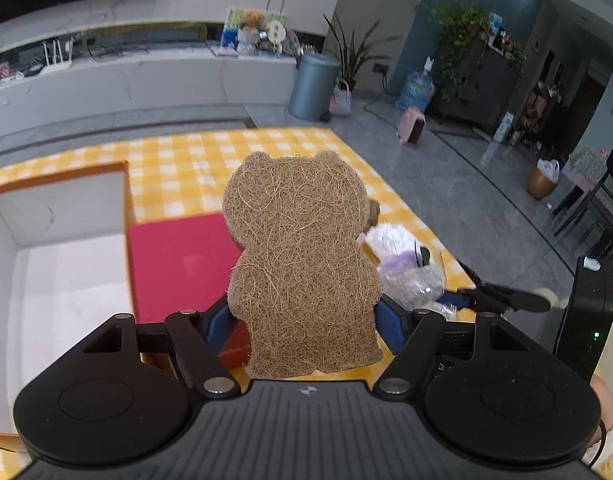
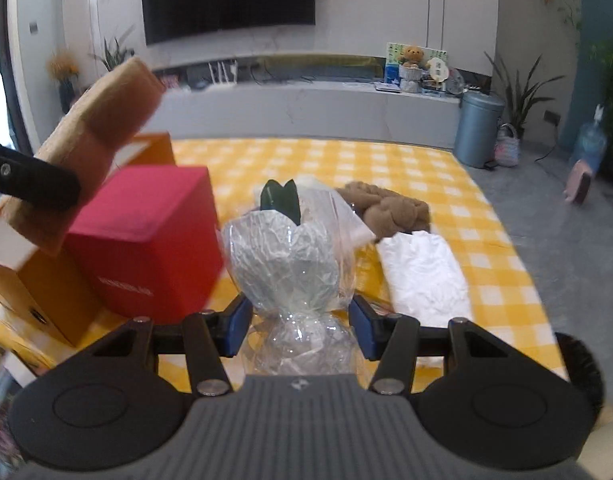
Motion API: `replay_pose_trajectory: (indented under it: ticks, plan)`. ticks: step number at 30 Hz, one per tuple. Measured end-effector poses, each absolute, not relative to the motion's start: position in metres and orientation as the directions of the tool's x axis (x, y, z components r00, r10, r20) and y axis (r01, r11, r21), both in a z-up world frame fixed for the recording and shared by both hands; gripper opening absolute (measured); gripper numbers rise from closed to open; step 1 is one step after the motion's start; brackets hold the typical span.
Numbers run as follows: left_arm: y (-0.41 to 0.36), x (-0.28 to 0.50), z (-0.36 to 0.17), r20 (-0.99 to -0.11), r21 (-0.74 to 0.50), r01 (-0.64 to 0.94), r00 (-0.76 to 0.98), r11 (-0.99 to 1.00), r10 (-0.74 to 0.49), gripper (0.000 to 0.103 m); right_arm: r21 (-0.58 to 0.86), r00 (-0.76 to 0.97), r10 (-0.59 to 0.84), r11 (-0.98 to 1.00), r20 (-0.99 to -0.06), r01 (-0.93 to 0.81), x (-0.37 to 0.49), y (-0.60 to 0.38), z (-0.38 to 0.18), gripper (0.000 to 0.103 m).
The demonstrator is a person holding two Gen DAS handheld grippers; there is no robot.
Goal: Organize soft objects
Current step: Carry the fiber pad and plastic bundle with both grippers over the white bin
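The left hand-held gripper (image 1: 304, 320) grasps a flat, bear-shaped pad of brown fibre (image 1: 302, 264), upright between its blue pads and lifted clear of the yellow-checked desk (image 1: 178, 168). Just to its left an open orange box with a white inside (image 1: 58, 248) stands touching a red box (image 1: 178, 264). The right hand-held gripper (image 2: 300, 322) is clenched on the neck of a crinkly clear plastic bag with dark green leaves at its top (image 2: 284, 260), low over the cloth. Beyond it lie a brown knitted bundle (image 2: 386, 208) and a folded white cloth (image 2: 422, 276), side by side on the desk. The step in hand looks like carrying both soft things to storage. Next, the pad probably needs swinging over the open box, then releasing, while the bag follows; its slippery film may slide.
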State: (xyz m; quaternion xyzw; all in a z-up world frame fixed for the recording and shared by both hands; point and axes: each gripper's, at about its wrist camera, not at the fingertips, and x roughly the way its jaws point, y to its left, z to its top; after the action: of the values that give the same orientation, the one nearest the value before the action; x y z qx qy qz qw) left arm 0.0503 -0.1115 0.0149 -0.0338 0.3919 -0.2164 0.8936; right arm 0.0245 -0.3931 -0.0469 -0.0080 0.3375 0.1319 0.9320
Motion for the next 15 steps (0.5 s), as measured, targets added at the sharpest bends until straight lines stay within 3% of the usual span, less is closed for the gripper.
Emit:
replay_pose_trajectory:
  ticks: [6, 15]
  plan:
    - [-0.082, 0.038, 0.033, -0.653, -0.198, 0.316, 0.664, 0.928, -0.365, 0.083, 0.238, 0.731, 0.378, 0.926, -0.567, -0.294, 0.025, -0.395, -0.039, 0.053]
    - [-0.021, 0.020, 0.041, -0.601, -0.150, 0.174, 0.766, 0.973, -0.229, 0.083, 0.304, 0.726, 0.432, 0.900, -0.535, -0.312, 0.019, -0.389, -0.034, 0.053]
